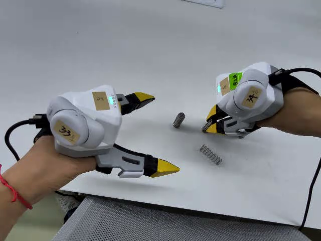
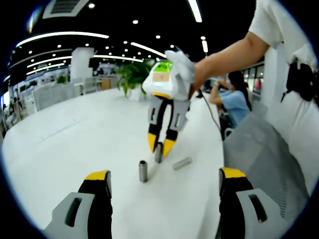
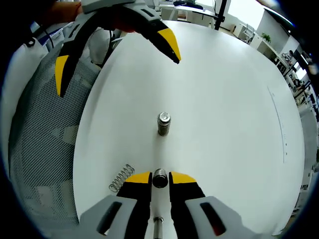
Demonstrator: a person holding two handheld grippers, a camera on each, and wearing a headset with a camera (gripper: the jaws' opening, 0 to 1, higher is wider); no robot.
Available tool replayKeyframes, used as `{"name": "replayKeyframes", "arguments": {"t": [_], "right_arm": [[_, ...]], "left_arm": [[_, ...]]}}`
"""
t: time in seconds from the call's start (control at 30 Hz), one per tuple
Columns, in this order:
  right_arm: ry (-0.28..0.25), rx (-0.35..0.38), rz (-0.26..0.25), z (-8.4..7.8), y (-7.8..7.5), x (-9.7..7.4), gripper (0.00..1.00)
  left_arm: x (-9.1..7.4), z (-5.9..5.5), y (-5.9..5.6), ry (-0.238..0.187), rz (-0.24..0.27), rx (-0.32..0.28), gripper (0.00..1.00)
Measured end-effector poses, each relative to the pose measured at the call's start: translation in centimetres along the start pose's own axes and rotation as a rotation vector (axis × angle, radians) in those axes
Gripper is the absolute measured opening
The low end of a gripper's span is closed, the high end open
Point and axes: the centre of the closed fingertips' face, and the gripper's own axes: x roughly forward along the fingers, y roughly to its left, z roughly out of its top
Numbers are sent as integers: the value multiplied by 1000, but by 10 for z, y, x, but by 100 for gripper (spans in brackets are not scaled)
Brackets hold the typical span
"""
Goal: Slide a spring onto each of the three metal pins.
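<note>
My right gripper (image 1: 210, 126) is shut on a metal pin (image 3: 159, 178) with coils around it, its tip just above the white table (image 1: 150, 45). The same pin (image 2: 158, 152) sits between that gripper's (image 2: 162, 144) yellow tips in the left gripper view. A second pin wrapped in a spring (image 1: 178, 119) (image 3: 163, 123) (image 2: 143, 171) stands upright a little to its left. One loose spring (image 1: 210, 154) (image 3: 121, 178) (image 2: 182, 163) lies flat nearer the front edge. My left gripper (image 1: 155, 133) (image 2: 164, 177) is open and empty, its jaws wide apart, facing the pins.
The table's front edge (image 1: 200, 213) runs close below the grippers, with a grey mesh chair (image 1: 150, 223) under it. A black cable (image 1: 312, 191) hangs off the right side. Across the table in the left gripper view, a seated person (image 2: 239, 102) is visible.
</note>
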Motion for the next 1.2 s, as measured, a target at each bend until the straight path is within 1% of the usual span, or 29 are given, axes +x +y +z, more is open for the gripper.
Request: {"name": "replayKeyframes", "arguments": {"t": [0.2,0.37,0.47,0.53,0.6,0.73,0.8,0.87,0.93,0.97,1.0,1.07,1.13,1.2], "right_arm": [[-38,33,-15,4,-5,-7,19],[-80,56,-36,7,-7,-20,23],[-124,96,-59,11,-9,-32,26],[-156,116,-72,9,-12,-35,28],[-192,148,-87,9,-14,-43,30],[-240,173,-109,12,-13,-60,35],[-282,191,-122,8,-18,-66,40],[-311,210,-135,8,-16,-73,46],[-352,231,-149,9,-14,-82,50],[-382,244,-159,10,-12,-88,51],[-398,251,-163,9,-11,-91,52],[-432,272,-170,3,-11,-95,56],[-451,282,-181,-1,-6,-101,59],[-473,287,-191,-6,-5,-104,63]], "left_arm": [[-1,0,-1,7,1,6,90],[-3,2,0,10,5,13,90],[-4,3,0,13,9,19,90],[-5,4,0,15,11,22,90],[-6,4,-1,21,13,28,90],[-7,4,-1,34,14,37,90],[-8,5,-2,43,16,48,90],[-9,6,-3,49,18,58,90],[-10,7,-3,53,21,65,90],[-11,8,-4,56,23,69,90],[-11,9,-4,58,24,73,90],[-12,9,-5,64,26,79,90],[-13,8,-6,73,27,88,90],[-14,9,-7,77,28,94,90]]}}
